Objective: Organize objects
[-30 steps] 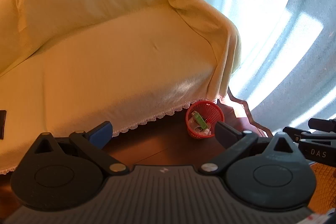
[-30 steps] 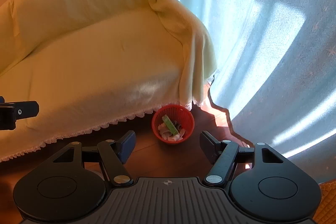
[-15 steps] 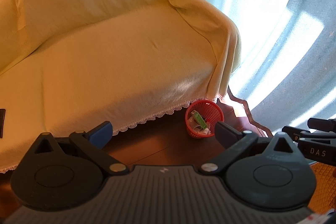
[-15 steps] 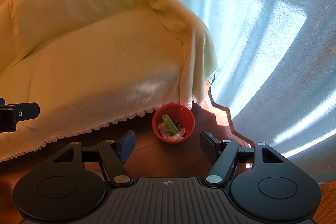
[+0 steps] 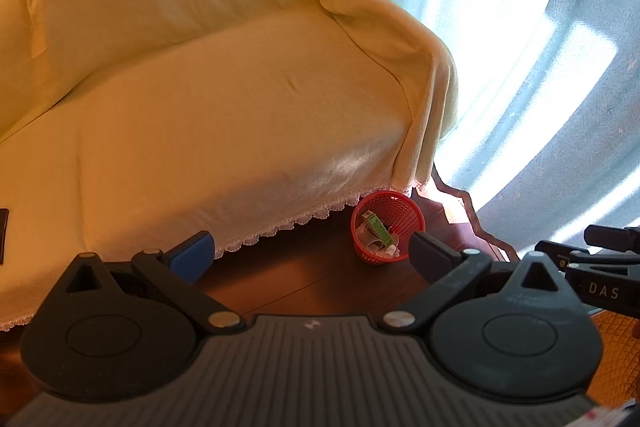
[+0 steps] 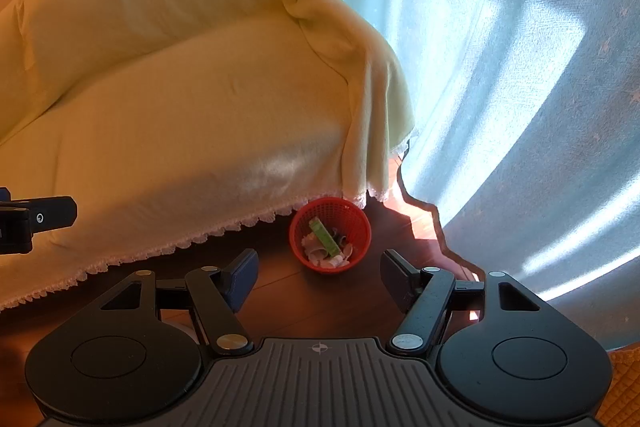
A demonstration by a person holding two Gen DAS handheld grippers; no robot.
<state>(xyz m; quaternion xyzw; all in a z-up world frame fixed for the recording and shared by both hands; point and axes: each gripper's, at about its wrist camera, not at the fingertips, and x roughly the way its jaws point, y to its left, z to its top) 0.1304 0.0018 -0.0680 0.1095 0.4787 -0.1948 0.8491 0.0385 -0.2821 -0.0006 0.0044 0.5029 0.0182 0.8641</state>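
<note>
A: Both claws up over the wooden floor (image 6: 288, 307), angled down. The right claw (image 6: 316, 273) is spread wide, nothing between its jaws.

B: And the left claw (image 5: 312, 255)? Same story, released and empty, blue pad on one finger.

A: Where's the red basket (image 6: 356, 227)?

B: Just ahead of the right claw, a touch beyond the gap between its fingers, standing on the floor. From the left claw it sits ahead and toward its right finger.

A: It's loaded. A green box (image 6: 325, 237) leans inside, over crumpled pale scraps (image 6: 320, 255).

B: Beyond the basket, the sofa (image 6: 180, 115) under a yellow cover, its lace hem hanging just behind the rim.

A: Off to the right of both claws, a pale blue curtain (image 6: 520, 87), sun pouring through.

B: Far left of the left claw, a dark flat thing (image 5: 3, 235) lies on the sofa seat; cut by the edge, can't tell what.
</note>
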